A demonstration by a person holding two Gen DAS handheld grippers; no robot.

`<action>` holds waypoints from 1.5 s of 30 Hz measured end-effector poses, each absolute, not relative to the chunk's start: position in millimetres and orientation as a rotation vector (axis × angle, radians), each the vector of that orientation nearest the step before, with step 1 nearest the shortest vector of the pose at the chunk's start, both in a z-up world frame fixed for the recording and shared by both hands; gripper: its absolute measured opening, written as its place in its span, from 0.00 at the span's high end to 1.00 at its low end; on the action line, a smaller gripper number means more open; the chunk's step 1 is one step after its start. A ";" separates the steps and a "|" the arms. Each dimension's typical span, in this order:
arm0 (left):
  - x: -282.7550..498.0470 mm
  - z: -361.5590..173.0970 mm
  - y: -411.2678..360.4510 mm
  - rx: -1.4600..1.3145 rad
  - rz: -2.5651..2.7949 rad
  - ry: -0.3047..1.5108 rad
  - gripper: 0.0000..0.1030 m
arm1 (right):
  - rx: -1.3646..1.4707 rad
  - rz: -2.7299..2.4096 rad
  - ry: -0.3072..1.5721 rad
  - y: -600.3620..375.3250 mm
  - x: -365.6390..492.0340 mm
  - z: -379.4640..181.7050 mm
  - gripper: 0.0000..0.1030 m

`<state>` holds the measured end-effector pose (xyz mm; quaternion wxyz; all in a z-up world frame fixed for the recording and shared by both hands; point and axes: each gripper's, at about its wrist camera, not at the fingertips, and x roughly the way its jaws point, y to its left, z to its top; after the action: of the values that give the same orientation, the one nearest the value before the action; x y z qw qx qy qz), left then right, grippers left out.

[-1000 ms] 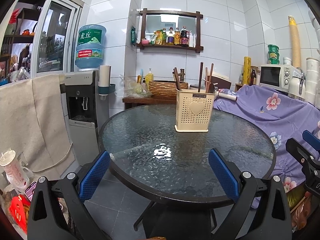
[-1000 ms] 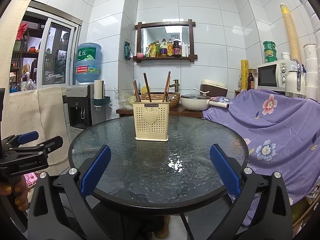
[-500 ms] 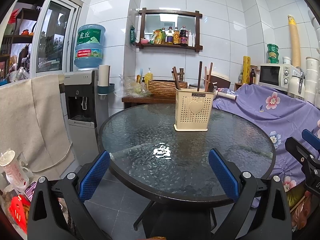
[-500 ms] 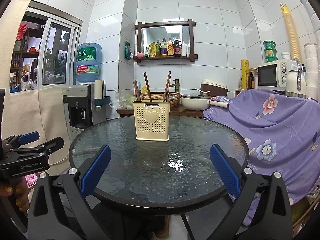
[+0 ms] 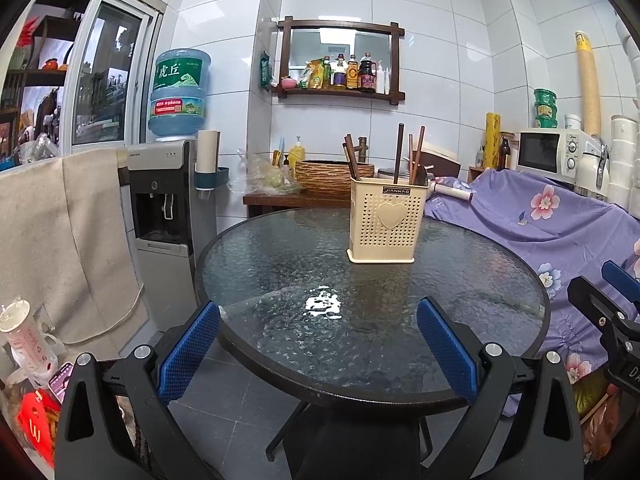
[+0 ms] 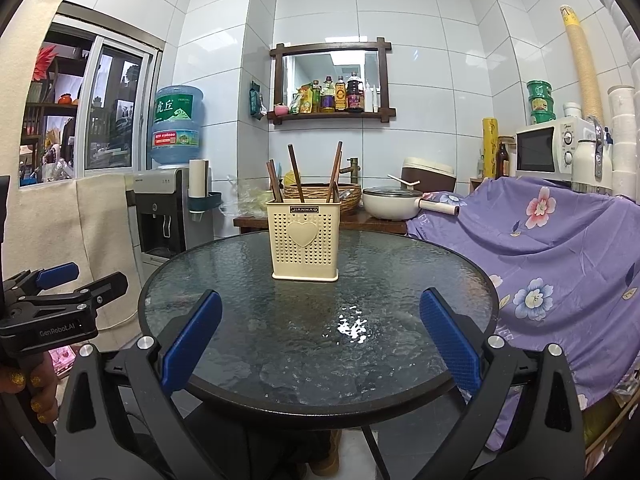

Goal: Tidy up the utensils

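Likely a home kitchen: microwave (image 6: pixel 546 151), water dispenser (image 5: pixel 166 216), condiment shelf (image 6: pixel 332 114).

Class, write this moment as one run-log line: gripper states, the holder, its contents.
left gripper: open, empty | right gripper: open, empty | utensil holder: upright on glass table | chopsticks: in holder, untouched

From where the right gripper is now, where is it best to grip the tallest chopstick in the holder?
Probably the bare upper end of the tallest chopstick, coming from above: only that part stands clear of the holder, and it leans left, so tilt the open right gripper to match.
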<state>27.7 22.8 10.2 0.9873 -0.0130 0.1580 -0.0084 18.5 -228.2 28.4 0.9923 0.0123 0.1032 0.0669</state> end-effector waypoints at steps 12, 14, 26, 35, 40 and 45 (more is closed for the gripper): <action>27.3 10.6 23.4 -0.018 -0.015 0.315 0.06 | 0.028 0.139 0.207 -227.4 18.6 27.8 0.06; 27.2 10.5 23.3 -0.017 -0.015 0.315 0.06 | 0.028 0.139 0.207 -227.8 18.8 27.3 0.06; 27.4 10.8 25.3 -0.013 -0.020 0.315 0.06 | 0.027 0.135 0.213 -229.1 21.3 26.0 0.06; 27.8 10.1 22.5 0.006 -0.030 0.312 0.06 | 0.024 0.138 0.221 -228.8 23.7 23.9 0.06; 29.4 10.4 20.9 0.007 -0.034 0.318 0.06 | 0.021 0.140 0.219 -229.0 23.5 23.4 0.06; 30.3 10.4 20.0 0.008 -0.033 0.320 0.06 | 0.019 0.139 0.220 -228.8 23.5 23.1 0.06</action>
<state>30.3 20.0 10.4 0.9870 0.0041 0.1595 -0.0165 23.5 -228.8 23.1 0.9915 0.0094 0.1096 0.0695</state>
